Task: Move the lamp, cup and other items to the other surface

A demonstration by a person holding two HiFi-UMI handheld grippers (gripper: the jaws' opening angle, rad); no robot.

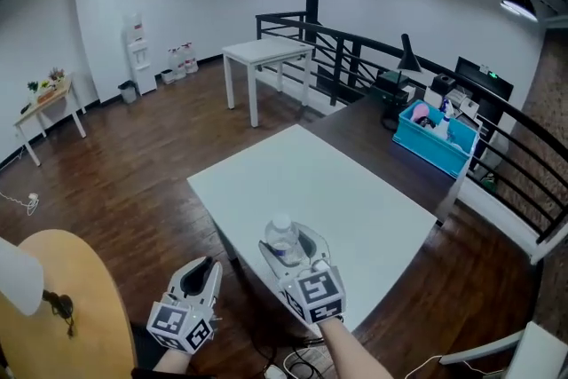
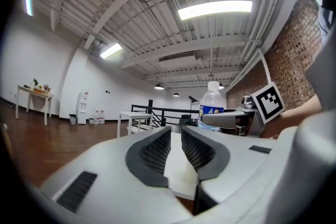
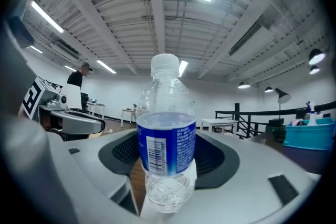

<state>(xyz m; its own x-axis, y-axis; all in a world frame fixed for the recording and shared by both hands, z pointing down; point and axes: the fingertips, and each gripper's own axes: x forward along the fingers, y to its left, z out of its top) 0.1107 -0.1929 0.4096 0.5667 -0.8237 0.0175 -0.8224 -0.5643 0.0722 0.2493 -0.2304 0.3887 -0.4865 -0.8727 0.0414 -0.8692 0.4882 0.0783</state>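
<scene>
the water bottle (image 3: 167, 139) is standing upright btwn the fingers of the right gripper (image 1: 291, 248), which are clamping its labelled middle. it's hanging in the air just over the near edge of the white surface (image 1: 373, 209), not resting on anything. the left gripper (image 1: 202, 272) is hovering just beside it, fingers only a little apart w/ nothing btwn them.

so we're reading the step as the carry: one item in hand, not yet set down. the white surface is looking bare, so it's prob the drop-off, tho we can't be sure.

the next move is calling for bringing the water bottle further in over the top, lowering it upright til the base is sitting flat, then easing the fingers off slowly, since a part-full bottle is tipping easily.

farther back, a dark surface (image 1: 355, 124) is carrying a blue bin (image 1: 435, 142) and the black lamp (image 1: 406, 56). a round wooden surface (image 1: 80, 280) is showing at lower left.
</scene>
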